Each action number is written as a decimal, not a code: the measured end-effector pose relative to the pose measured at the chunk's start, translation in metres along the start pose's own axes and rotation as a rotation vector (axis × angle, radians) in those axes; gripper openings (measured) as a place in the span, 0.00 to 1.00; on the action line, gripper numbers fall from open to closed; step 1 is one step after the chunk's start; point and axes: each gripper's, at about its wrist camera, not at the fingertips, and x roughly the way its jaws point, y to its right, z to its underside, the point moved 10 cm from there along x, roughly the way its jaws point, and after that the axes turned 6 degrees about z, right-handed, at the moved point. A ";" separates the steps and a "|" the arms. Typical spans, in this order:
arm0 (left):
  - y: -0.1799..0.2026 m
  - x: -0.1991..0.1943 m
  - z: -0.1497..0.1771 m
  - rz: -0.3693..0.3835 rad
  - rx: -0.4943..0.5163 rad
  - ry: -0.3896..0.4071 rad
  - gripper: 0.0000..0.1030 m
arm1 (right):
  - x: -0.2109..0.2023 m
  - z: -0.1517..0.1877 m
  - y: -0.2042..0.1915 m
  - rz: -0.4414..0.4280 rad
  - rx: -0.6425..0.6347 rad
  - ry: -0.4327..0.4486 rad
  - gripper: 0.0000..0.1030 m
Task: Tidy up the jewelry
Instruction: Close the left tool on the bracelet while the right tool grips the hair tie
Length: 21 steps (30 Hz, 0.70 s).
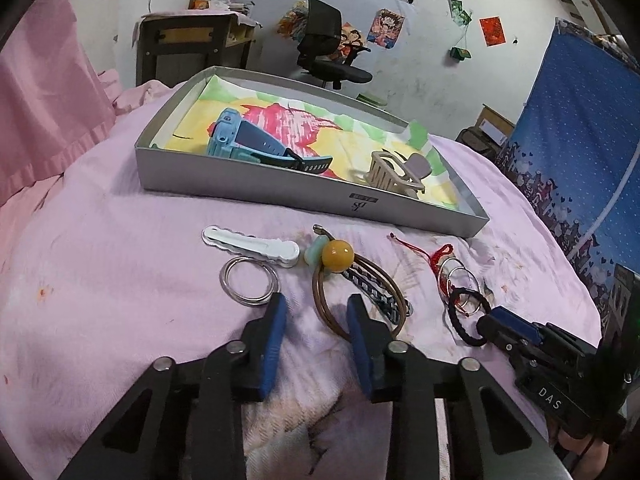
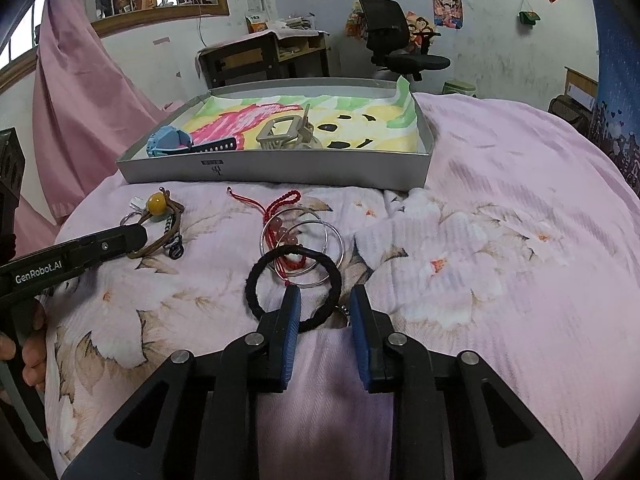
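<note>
Inside the grey cardboard tray [image 1: 304,196] lie only a blue watch [image 1: 240,136] and beige claw clip [image 1: 390,172]; bangles, cords and a black hair tie [image 2: 292,288] wait outside. The left gripper [image 1: 316,312] has its jaws apart astride a brown cord bracelet [image 1: 352,300]; the right gripper [image 2: 324,304] likewise straddles the tie.

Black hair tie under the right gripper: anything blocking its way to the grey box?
Nothing solid. The black hair tie overlaps the silver rings and red cord, which lie between it and the grey box.

Pink floral bedspread [image 2: 500,240], grey tray [image 1: 304,196], white clip [image 1: 252,245], bangles [image 1: 249,283], cords [image 1: 352,292], black hair tie [image 2: 292,288]
</note>
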 end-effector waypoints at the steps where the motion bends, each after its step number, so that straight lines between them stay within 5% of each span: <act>1: 0.000 0.000 0.000 0.000 0.000 -0.001 0.25 | 0.001 0.000 0.000 -0.001 0.001 -0.002 0.21; 9: 0.001 0.003 0.001 0.012 0.005 -0.017 0.07 | 0.003 0.002 0.000 -0.004 0.011 -0.013 0.16; 12: 0.002 0.001 0.000 0.021 0.005 -0.004 0.05 | 0.004 0.002 -0.001 -0.006 0.010 -0.012 0.07; 21: 0.015 -0.015 0.002 0.063 0.061 0.041 0.04 | 0.000 0.001 -0.003 -0.021 0.013 0.001 0.05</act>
